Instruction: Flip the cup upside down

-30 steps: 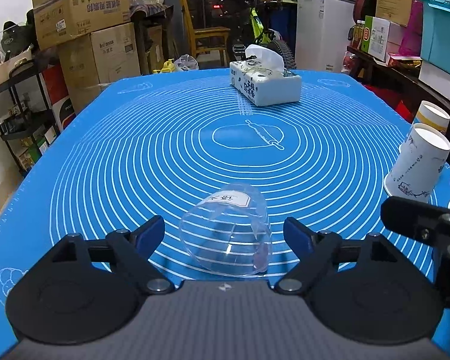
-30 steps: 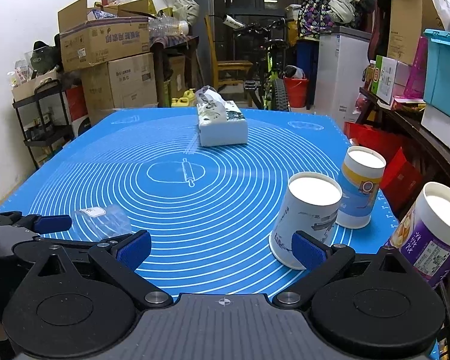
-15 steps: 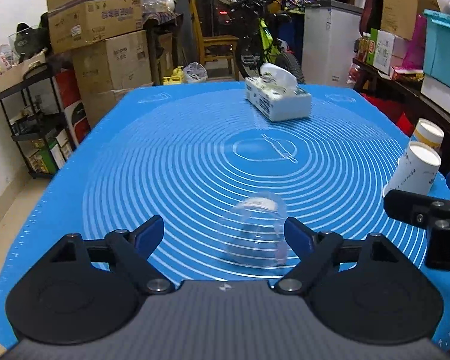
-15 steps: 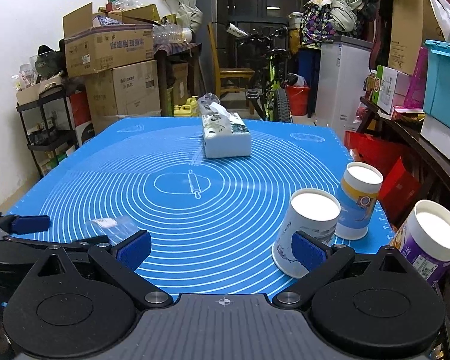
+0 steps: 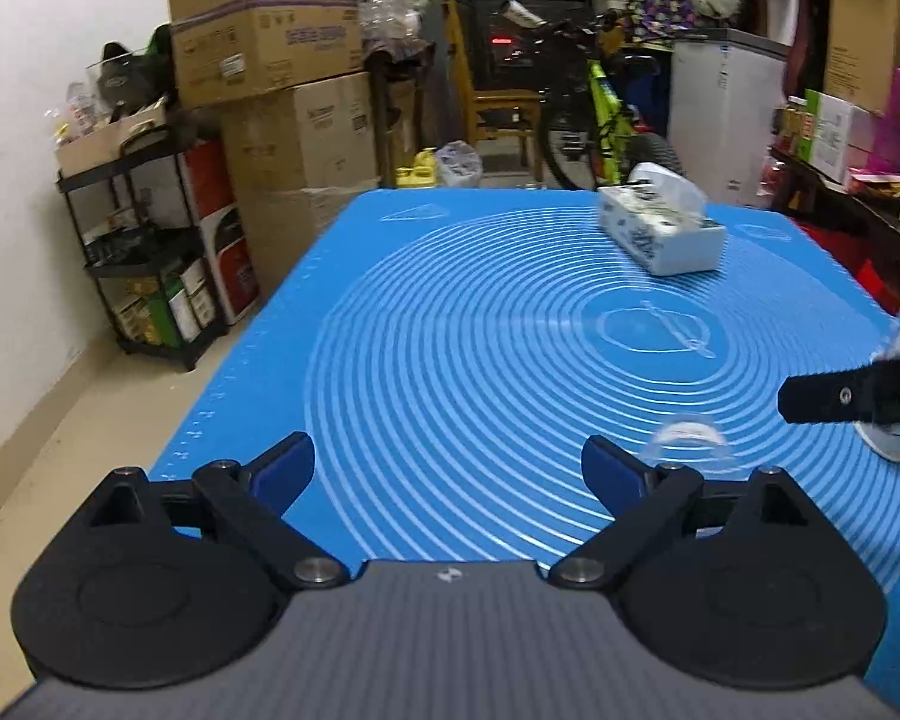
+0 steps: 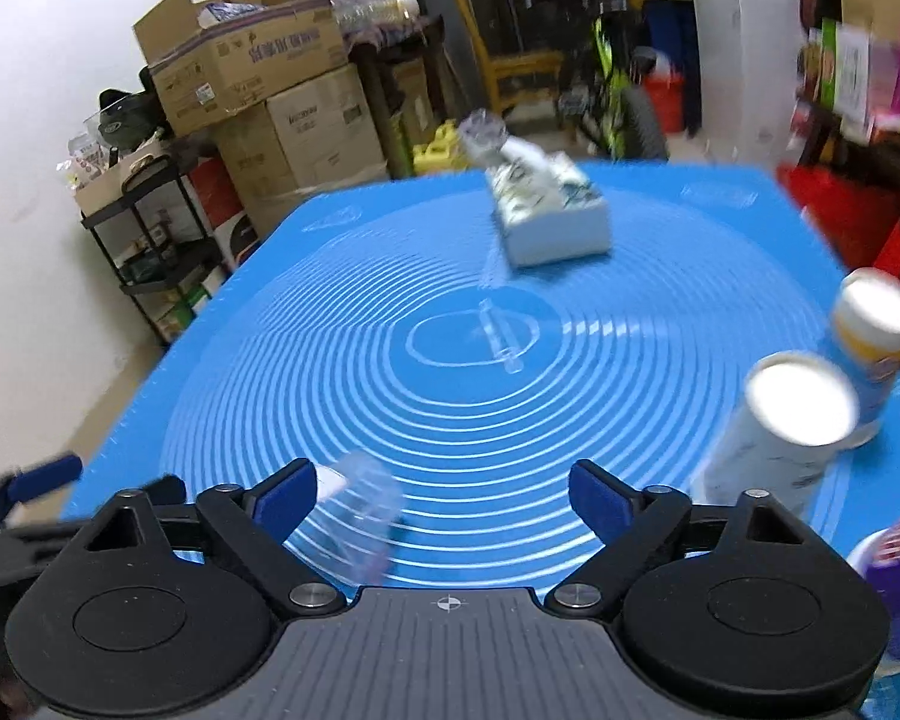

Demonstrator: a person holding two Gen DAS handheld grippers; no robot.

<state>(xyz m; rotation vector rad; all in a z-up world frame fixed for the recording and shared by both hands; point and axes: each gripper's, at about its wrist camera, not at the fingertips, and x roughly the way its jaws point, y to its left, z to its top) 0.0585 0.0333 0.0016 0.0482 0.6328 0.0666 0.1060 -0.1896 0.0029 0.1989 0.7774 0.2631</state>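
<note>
Bench (image 5: 450, 330) carries a smooth blue mat printed with white concentric rings. White rectangular tissue box (image 6: 549, 213) sits upper centre of the right view. Two cylindrical paper cups (image 6: 786, 420) stand right. Clear plastic cup (image 6: 363, 504), blurred, lies lower left there, beside the right claw (image 6: 444, 498). Both claws, left claw (image 5: 450, 465) included, gape wide, holding nothing.

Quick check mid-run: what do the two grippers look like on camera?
Both match: the left gripper and right gripper have black linkage arms with silver pivot screws, round black discs, a grey ribbed body with a small centre mark, and blue finger pads. No cables visible.
</note>
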